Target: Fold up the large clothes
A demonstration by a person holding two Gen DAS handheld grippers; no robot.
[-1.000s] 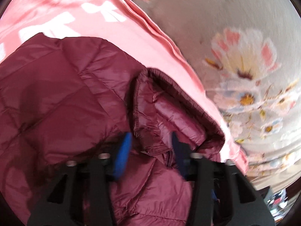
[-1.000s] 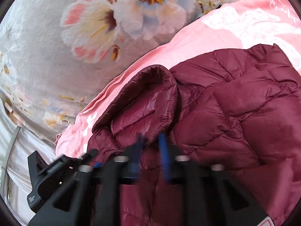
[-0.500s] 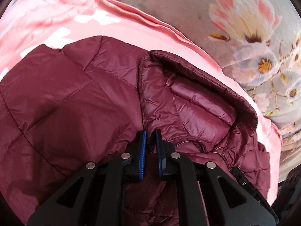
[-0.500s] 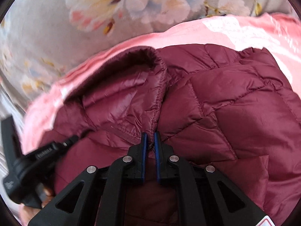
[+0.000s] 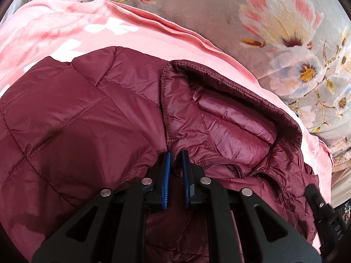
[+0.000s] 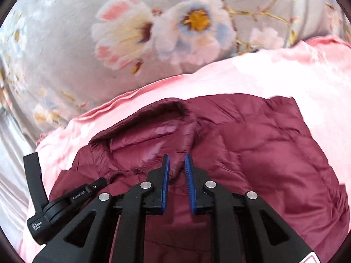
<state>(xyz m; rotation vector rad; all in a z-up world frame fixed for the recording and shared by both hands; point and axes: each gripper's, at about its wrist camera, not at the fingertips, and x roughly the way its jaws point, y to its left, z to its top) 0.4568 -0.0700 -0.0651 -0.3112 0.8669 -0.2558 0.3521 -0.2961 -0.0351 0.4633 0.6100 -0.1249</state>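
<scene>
Through my left wrist camera, my left gripper [image 5: 175,168] has its blue pads nearly together, pinching a ridge of the maroon puffer jacket [image 5: 72,118] just beside the hood [image 5: 221,118]. The jacket lies on a pink blanket [image 5: 65,28] spread over a floral bedsheet [image 5: 219,15].

Through my right wrist camera, my right gripper [image 6: 177,171] stands a little wider, jacket fabric between the pads; whether they bite I cannot tell. The hood [image 6: 142,135] sits just ahead, the jacket body [image 6: 274,149] to its right.

I judge the fold is just starting at the hood's base. Next, both grips should lift together and carry the hood over the body.
</scene>
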